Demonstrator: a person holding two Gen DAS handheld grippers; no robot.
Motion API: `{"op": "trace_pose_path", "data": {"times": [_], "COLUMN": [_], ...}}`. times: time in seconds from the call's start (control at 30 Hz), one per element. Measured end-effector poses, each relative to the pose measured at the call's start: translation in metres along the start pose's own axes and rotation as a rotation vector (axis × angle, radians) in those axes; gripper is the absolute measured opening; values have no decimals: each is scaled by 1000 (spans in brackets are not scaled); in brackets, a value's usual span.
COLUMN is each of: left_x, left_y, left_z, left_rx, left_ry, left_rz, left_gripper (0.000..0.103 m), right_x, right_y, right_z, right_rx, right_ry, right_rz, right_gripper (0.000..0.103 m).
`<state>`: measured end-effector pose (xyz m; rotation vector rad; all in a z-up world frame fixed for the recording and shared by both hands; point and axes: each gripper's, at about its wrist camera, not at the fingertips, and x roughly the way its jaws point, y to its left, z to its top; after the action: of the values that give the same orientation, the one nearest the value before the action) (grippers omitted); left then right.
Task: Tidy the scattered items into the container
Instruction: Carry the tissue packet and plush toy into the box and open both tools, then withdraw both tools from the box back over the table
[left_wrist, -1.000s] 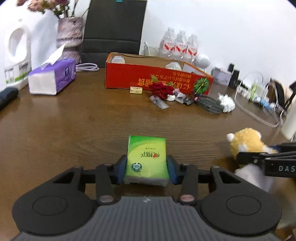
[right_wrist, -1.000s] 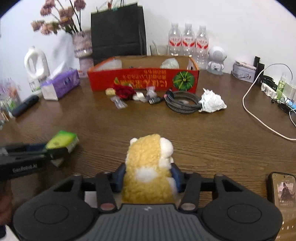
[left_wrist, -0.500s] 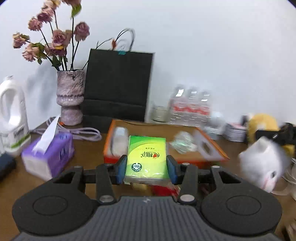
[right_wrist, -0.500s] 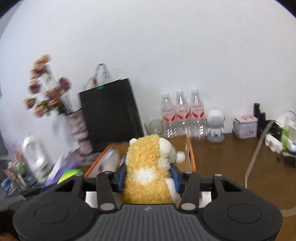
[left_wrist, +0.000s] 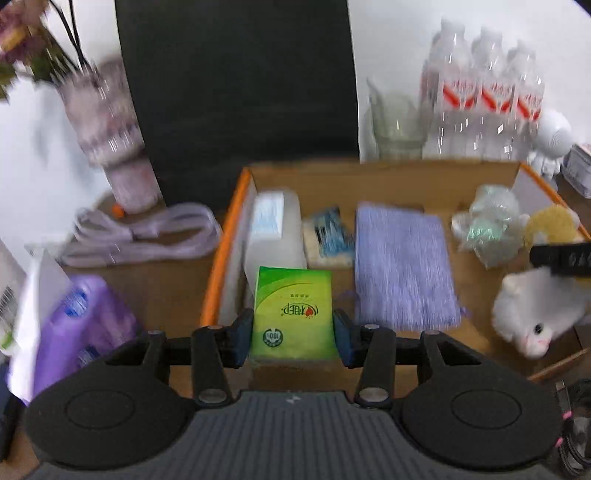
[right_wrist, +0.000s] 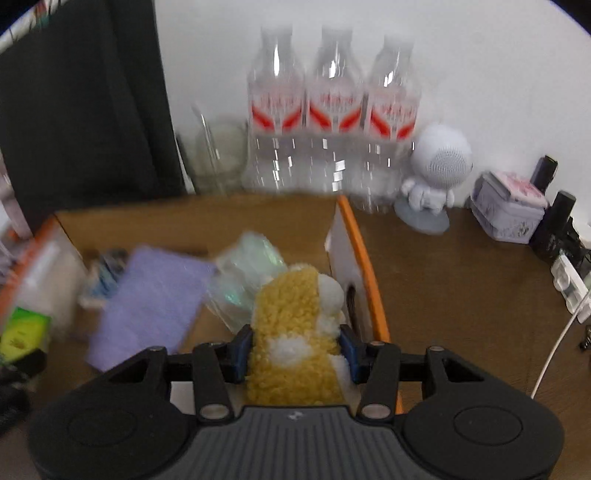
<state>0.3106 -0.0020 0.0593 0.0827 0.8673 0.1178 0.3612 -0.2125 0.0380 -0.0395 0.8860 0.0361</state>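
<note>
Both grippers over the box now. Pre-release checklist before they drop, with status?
1. Left gripper shut on the green tissue pack: ok.
2. Right gripper shut on the yellow-and-white plush toy: ok.
3. Tissue pack over the orange-edged cardboard box, near its left end: ok.
4. Plush toy inside the box's right wall: ok.
5. Free floor under each item: cannot tell; the purple cloth and crumpled clear plastic bag lie close by.
6. Grippers apart from each other: ok, at opposite ends.
</note>
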Motion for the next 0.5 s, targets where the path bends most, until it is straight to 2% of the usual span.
{"op": "trace_pose_path", "data": {"times": [0.07,0.13,0.27,0.33,0.37,0.47,0.5], "left_x": [7,5,-4,-19,-29,-55,-64], "left_y": [4,1,13,20,23,37,42], "left_z": [-2,-4,1,5,9,22,27], "left_rx": [2,45,-7,2,15,6,-10], "left_ry": [43,46,100,107,103,80,82], "left_rz": [-21,-7,-73,-112,-119,-116,-119], "left_gripper": [48,49,61,61,63,79,79], "right_x": [5,7,0,-11,-21,-53,-65], "right_y": [7,21,35,33,30,18,14], "right_z": [-8,-17,-20,-14,-9,9,15], "right_rx": [-68,-182,-308,-320,-304,-248,-224], "right_ry": [6,15,17,65,76,61,53], "right_rz": [-43,-95,-160,-146,-129,-94,-76], "right_gripper": [50,54,60,62,66,87,87]}}
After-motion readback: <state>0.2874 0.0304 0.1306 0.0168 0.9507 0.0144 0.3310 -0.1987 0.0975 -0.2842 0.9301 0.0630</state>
